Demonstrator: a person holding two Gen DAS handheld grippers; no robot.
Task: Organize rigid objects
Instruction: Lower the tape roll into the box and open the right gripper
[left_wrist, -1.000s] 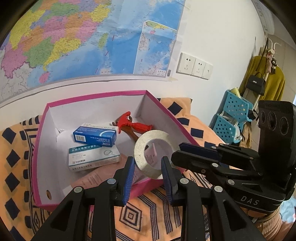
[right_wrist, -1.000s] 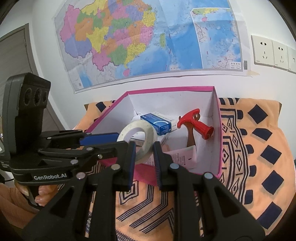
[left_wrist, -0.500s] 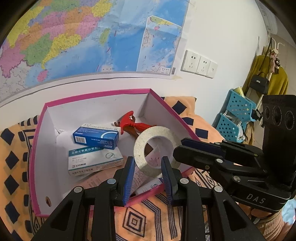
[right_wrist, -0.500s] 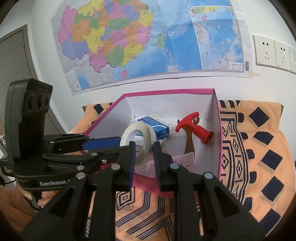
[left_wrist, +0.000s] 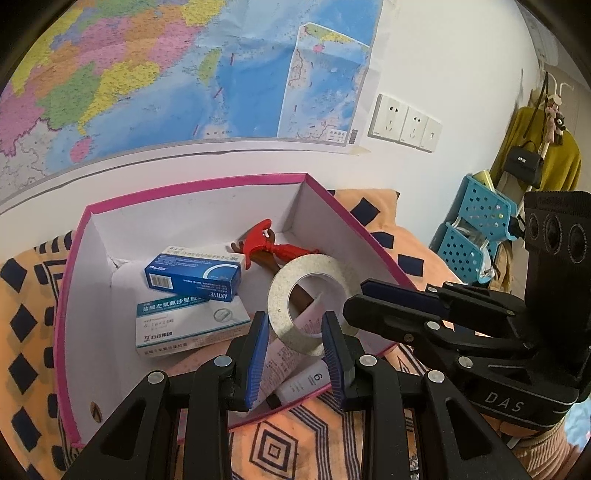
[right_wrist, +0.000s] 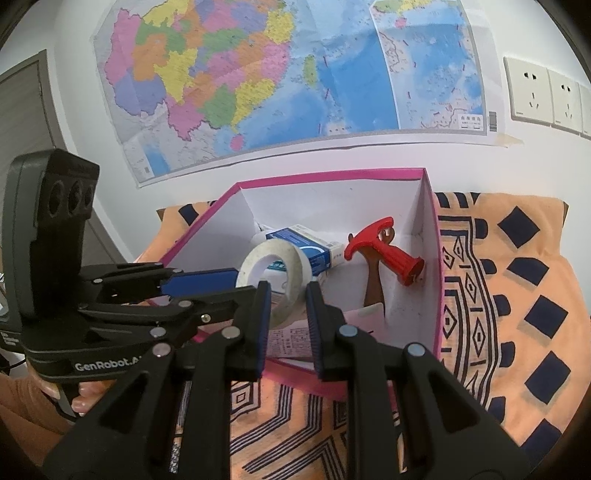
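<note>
The pads hide the actual contact (only the rim shows), but the right gripper (right_wrist: 286, 295) has its fingers closed narrowly on the tape (right_wrist: 246, 269) over the box's (right_wrist: 332, 174) near end. The left gripper (left_wrist: 293, 325) has its fingers apart, holding nothing. Only the left view shows the tube (left_wrist: 303, 380).

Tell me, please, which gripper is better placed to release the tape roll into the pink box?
Right, probably: the right gripper's jaws stand narrowly about the tape roll's lower rim, over the pink box; the left gripper's stand wider.
</note>
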